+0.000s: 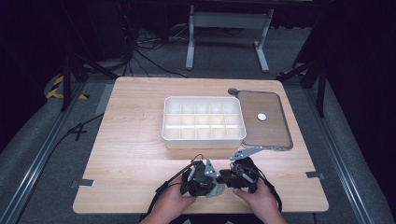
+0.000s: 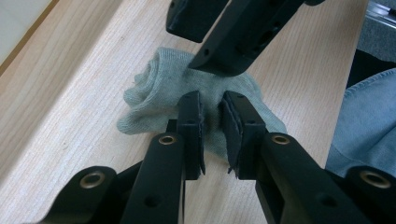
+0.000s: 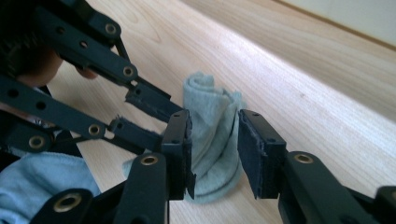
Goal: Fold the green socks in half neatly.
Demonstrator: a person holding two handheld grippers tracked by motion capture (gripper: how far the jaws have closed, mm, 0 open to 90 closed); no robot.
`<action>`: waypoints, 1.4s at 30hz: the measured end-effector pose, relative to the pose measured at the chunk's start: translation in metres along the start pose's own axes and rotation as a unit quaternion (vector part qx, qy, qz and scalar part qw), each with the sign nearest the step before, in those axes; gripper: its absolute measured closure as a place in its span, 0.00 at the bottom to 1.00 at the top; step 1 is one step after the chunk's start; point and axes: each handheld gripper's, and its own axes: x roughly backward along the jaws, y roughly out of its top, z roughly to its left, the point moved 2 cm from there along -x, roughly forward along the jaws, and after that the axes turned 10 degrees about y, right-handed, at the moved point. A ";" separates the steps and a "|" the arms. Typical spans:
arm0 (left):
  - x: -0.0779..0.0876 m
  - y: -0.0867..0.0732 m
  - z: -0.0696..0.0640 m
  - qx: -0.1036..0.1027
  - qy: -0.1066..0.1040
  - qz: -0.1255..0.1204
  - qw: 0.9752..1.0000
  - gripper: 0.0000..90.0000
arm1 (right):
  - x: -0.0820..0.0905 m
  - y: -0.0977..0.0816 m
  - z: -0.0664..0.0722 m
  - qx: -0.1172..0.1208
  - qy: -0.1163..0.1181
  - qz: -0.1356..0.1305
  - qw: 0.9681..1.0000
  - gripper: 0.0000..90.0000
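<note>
Rolled grey-green sock (image 3: pixel 212 135) lay on table (image 1: pixel 135 140) at 6 o'clock of white divided tray (image 1: pixel 204 120). Left gripper (image 2: pixel 212 123) jaws slightly apart, straddling sock. Right gripper (image 3: pixel 215 154) jaws parted around roll, pads apparently clear.

grey-green sock (image 2: pixel 163 88), black tongs (image 2: pixel 212 126), white divided box (image 1: pixel 204 122), pale wood table (image 1: pixel 135 140)
</note>
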 end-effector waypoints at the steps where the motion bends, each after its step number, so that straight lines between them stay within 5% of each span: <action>1: 0.000 0.000 0.000 0.002 0.000 0.000 1.000 0.85 | -0.001 0.000 0.000 -0.002 0.000 0.002 1.000 0.71; 9: 0.004 -0.003 0.000 -0.002 0.007 0.004 1.000 0.77 | -0.009 -0.003 -0.007 -0.016 0.004 0.015 1.000 0.65; 15: 0.007 -0.007 0.000 -0.001 0.011 0.005 1.000 0.73 | -0.014 -0.006 -0.010 -0.004 -0.010 0.024 1.000 0.56; 19: 0.012 -0.010 0.006 0.007 0.014 0.003 1.000 0.73 | -0.017 -0.008 -0.017 -0.028 0.016 0.022 0.999 0.55; 26: 0.022 -0.016 0.020 0.037 0.019 -0.008 0.999 0.73 | -0.021 -0.007 -0.020 -0.044 0.063 0.032 0.997 0.71; 37: 0.025 -0.018 0.028 0.046 0.027 -0.010 0.999 0.73 | -0.018 -0.001 -0.011 -0.037 0.045 0.038 0.998 0.95; 42: 0.028 -0.020 0.032 0.058 0.026 -0.018 0.998 0.73 | -0.015 0.001 -0.006 -0.013 0.034 0.040 0.999 0.96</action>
